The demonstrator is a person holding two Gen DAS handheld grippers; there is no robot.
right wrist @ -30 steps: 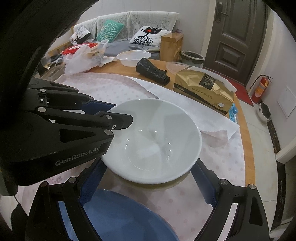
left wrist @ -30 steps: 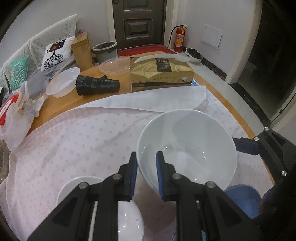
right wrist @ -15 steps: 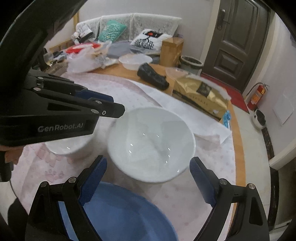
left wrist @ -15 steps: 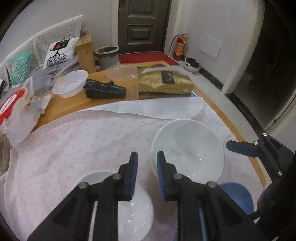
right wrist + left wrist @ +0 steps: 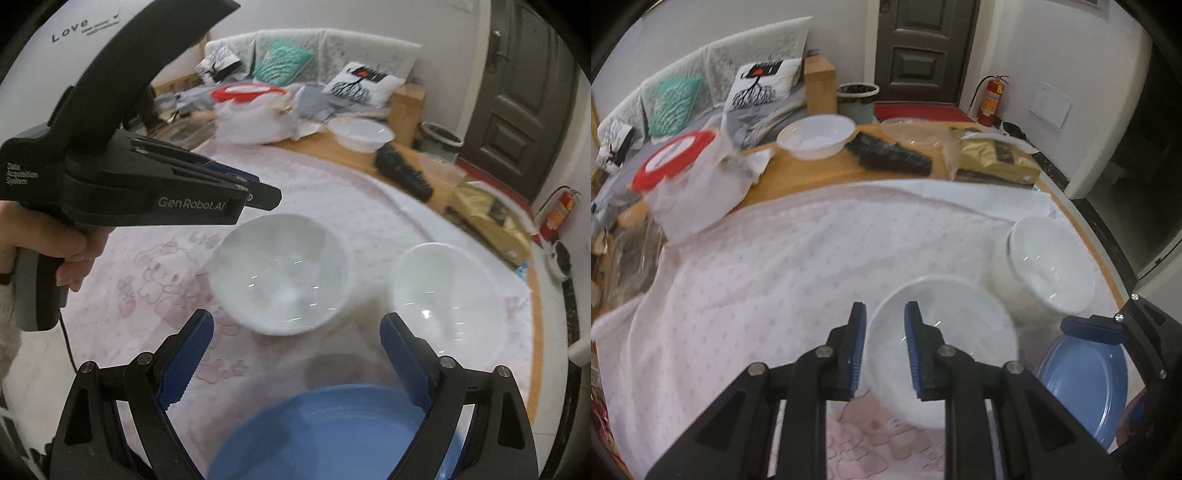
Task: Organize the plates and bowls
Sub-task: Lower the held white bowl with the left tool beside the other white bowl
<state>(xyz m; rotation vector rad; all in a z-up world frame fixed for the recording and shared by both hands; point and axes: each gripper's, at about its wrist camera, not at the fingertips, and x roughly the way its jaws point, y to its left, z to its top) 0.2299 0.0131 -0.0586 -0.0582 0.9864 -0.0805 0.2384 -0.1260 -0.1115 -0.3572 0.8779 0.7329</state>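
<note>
Two white bowls stand on the pink dotted cloth. The nearer white bowl is just ahead of my left gripper, whose narrowly parted fingers are above its near rim and hold nothing. The second white bowl stands to its right. A blue plate lies at the near right. My right gripper is wide open and empty, hovering over the blue plate's far edge. The left gripper shows in the right wrist view above the nearer bowl.
At the back of the round wooden table are a clear plastic bowl, a black bundle, a gold package, a clear lid and a white bag with a red lid. A sofa is behind.
My left gripper has let go of the large white bowl, which now stands on the cloth at right. The gripper has pulled back left over the other bowl. The right gripper has drawn back.
</note>
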